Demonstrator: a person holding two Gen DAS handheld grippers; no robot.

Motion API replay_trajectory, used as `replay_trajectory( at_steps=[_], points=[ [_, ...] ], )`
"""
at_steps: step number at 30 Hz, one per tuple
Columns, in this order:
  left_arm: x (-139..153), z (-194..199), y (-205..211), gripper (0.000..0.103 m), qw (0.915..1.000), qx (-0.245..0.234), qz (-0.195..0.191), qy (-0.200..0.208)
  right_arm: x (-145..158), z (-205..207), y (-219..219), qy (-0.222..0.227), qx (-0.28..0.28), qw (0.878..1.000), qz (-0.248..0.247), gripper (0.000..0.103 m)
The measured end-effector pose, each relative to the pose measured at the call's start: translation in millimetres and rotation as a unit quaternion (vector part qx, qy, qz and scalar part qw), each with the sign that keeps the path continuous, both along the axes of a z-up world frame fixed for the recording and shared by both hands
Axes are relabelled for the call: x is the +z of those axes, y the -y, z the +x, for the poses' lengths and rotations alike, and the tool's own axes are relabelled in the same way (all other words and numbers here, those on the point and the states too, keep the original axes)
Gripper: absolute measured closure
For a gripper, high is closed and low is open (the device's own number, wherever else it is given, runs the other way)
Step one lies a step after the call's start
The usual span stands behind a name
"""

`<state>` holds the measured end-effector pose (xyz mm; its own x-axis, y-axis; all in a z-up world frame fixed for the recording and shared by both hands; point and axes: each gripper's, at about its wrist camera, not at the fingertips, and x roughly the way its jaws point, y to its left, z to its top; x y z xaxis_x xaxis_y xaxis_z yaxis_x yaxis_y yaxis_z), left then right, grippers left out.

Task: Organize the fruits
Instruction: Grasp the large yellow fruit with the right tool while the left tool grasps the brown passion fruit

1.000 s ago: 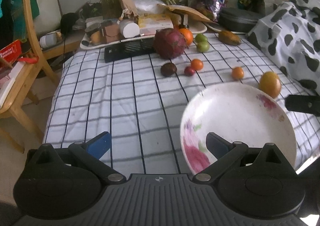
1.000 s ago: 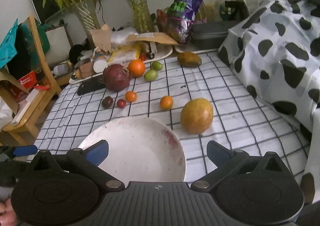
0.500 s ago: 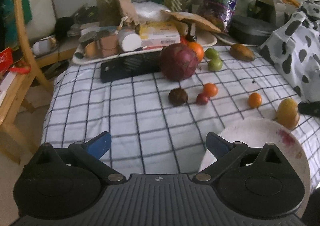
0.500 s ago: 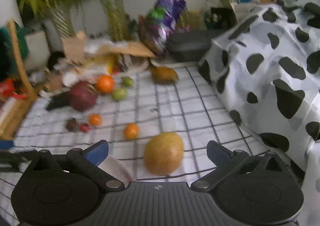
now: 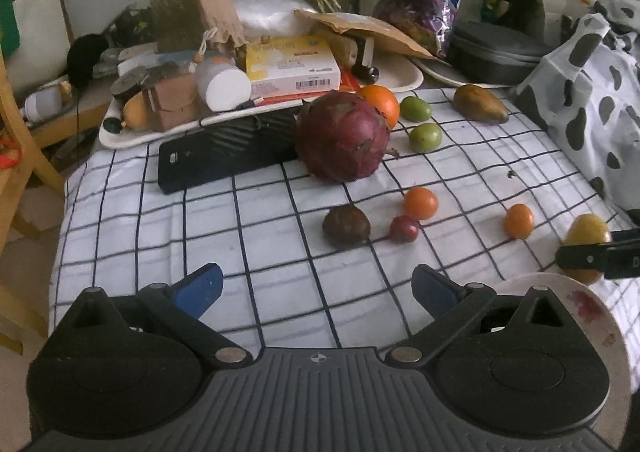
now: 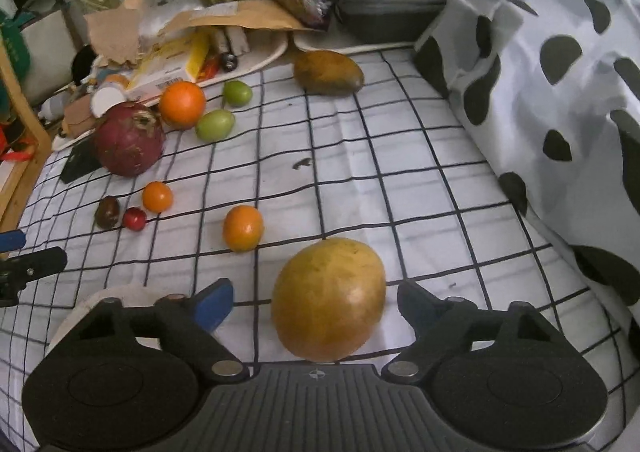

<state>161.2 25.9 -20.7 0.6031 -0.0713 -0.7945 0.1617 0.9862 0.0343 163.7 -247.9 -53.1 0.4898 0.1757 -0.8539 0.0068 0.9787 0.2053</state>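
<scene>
the right gripper point(image 6: 316, 306) has its jaws around the yellow mango point(image 6: 329, 298) on the checked cloth point(image 6: 380, 172); they have just been closing, yet a gap still shows on each side of the fruit. the left gripper point(image 5: 318, 286) hangs with jaws wide apart and nothing between them, near the dark plum point(image 5: 346, 226). the white plate point(image 5: 592, 316) lies at the near right in its view. farther off lie the dragon fruit point(image 5: 342, 136), an orange point(image 5: 380, 104) and two green fruits point(image 5: 426, 137).
</scene>
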Motion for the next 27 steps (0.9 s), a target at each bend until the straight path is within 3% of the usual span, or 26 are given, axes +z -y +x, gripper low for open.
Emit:
replay_trajectory(
  at_steps=[3, 5, 9, 16, 21, 22, 23, 27],
  points=[
    [-2, 4, 1, 0.001, 0.9999, -0.003, 0.012, 0.01, -3, 4, 0, -0.005, -0.006, 1.0, -0.007, 0.038],
    [-3, 5, 1, 0.001, 0.9997, -0.004, 0.015, 0.019, -2, 3, -1, -0.001, -0.006, 1.0, -0.014, 0.043],
    [-7, 11, 0, 0.001, 0.9992, -0.008, 0.011, 0.037, 0, 2, 0, 0.007, -0.011, 1.0, -0.012, 0.043],
    [-14, 31, -4, 0.001, 0.9997, -0.02, -0.015, 0.006, 11, 5, 2, 0.045, -0.009, 0.999, -0.004, 0.043],
    [-16, 38, -7, 0.002, 0.9993, -0.026, -0.022, 0.013, 14, 10, 1, 0.057, -0.007, 0.998, 0.002, 0.043],
    [-16, 39, -7, 0.007, 0.9992, -0.028, -0.026, 0.014, 14, 11, 0, 0.059, -0.006, 0.998, 0.003, 0.043],
    [-16, 41, -7, 0.022, 0.999, -0.032, -0.029, 0.015, 15, 12, 0, 0.061, -0.006, 0.998, 0.003, 0.043],
    [-21, 47, -3, 0.044, 0.9985, -0.048, -0.027, 0.006, 16, 16, 0, 0.065, -0.004, 0.998, 0.006, 0.043]
  ],
)
